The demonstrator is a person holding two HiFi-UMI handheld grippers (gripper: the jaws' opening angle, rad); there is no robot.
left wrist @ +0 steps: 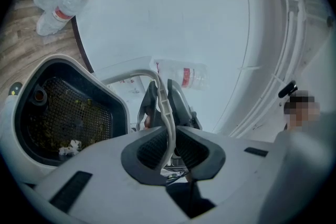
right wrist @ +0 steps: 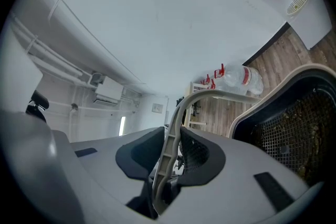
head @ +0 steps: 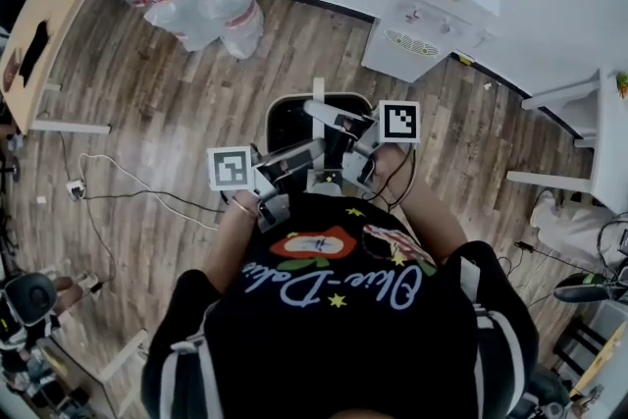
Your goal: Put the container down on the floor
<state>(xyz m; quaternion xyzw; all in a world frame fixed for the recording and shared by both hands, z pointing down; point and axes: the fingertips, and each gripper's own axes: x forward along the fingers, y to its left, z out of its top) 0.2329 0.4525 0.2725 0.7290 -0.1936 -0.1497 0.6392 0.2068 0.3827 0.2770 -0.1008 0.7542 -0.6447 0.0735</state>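
Note:
The container [head: 290,125] is a dark bin with a white rim, a mesh inside and a thin white bail handle [head: 318,97]; I hold it above the wood floor in front of the person's chest. My left gripper [head: 306,152] and right gripper [head: 332,117] are both shut on that handle. In the left gripper view the handle [left wrist: 166,107] runs between the pads of the left gripper [left wrist: 169,147], and the bin [left wrist: 63,113] hangs at the left with scraps on its mesh. In the right gripper view the handle [right wrist: 173,134] is pinched in the right gripper [right wrist: 170,152], with the bin [right wrist: 296,128] at the right.
Several large water bottles [head: 196,0] lie on the floor by the far wall. A white water dispenser [head: 422,25] stands at the back right. A wooden table [head: 49,25] is at the left, a white table [head: 599,142] at the right, and cables [head: 118,182] trail across the floor on the left.

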